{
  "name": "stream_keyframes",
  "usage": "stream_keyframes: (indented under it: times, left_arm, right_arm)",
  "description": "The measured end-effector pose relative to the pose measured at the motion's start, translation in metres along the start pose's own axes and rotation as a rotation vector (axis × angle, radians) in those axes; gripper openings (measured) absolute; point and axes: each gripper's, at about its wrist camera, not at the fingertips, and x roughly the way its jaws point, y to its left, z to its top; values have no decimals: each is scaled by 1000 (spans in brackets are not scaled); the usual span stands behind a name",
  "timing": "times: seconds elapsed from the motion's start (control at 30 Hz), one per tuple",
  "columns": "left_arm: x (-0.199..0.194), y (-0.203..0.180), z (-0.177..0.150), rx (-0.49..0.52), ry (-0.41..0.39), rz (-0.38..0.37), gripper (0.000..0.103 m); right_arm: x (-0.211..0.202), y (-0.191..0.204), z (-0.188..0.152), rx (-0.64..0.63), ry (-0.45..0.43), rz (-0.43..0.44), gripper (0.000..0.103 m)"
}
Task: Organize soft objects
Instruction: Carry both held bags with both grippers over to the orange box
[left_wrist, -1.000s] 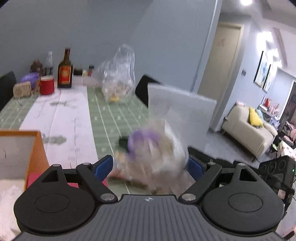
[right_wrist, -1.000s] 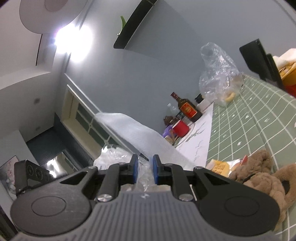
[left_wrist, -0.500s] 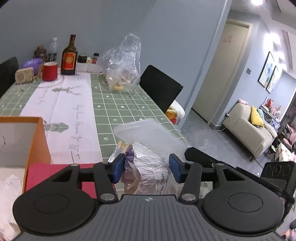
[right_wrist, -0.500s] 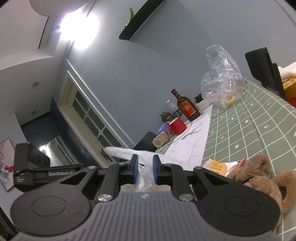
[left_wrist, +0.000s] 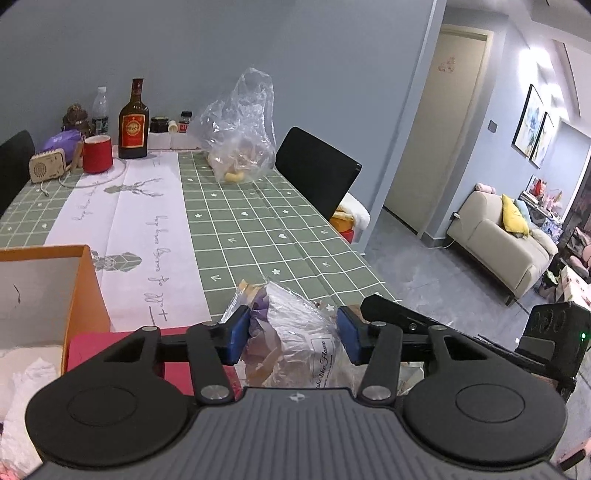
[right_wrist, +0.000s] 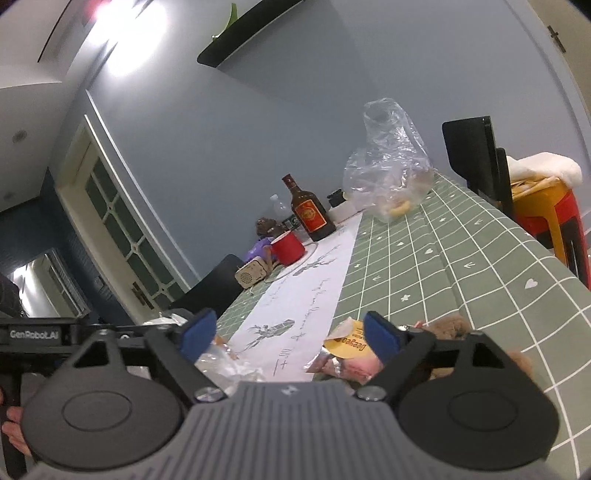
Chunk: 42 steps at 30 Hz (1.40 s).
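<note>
While the left claw (left_wrist: 291, 334) pinches a crinkled clear packet (left_wrist: 295, 332) with purple inside, low over the table (left_wrist: 258, 229), the right claw (right_wrist: 291, 334) has just sprung open, empty; the packet's contents are unclear.

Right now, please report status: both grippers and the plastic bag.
Left gripper shut on crinkled plastic bag, beside orange box. Right gripper open, jaws just opened, holding nothing. Brown plush toy and snack packet lie ahead.
</note>
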Motion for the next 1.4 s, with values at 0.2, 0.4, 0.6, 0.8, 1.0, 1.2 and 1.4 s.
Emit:
stream_keyframes:
  times: [0.2, 0.4, 0.6, 0.8, 1.0, 1.2, 1.4]
  left_arm:
    - [0, -2, 0, 12, -5, 4, 57]
    - [-16, 4, 5, -7, -54, 1, 57]
    - [-38, 13, 12, -34, -121, 5, 57]
    - [-49, 19, 16, -55, -157, 11, 57]
    - [-55, 20, 16, -51, -179, 21, 57]
    - [-58, 22, 16, -61, -187, 24, 57]
    - [-67, 19, 15, -55, -207, 22, 57]
  right_arm:
    - [-9, -8, 5, 23, -22, 10, 100]
    - [-39, 4, 12, -65, -73, 52, 100]
    - [-8, 51, -17, -545, 233, -41, 100]
    - [43, 52, -48, -695, 387, -148, 100]
    - [68, 43, -66, -627, 443, -168, 100]
    - [78, 44, -84, -679, 510, -202, 91]
    - [68, 36, -75, -645, 467, -272, 44]
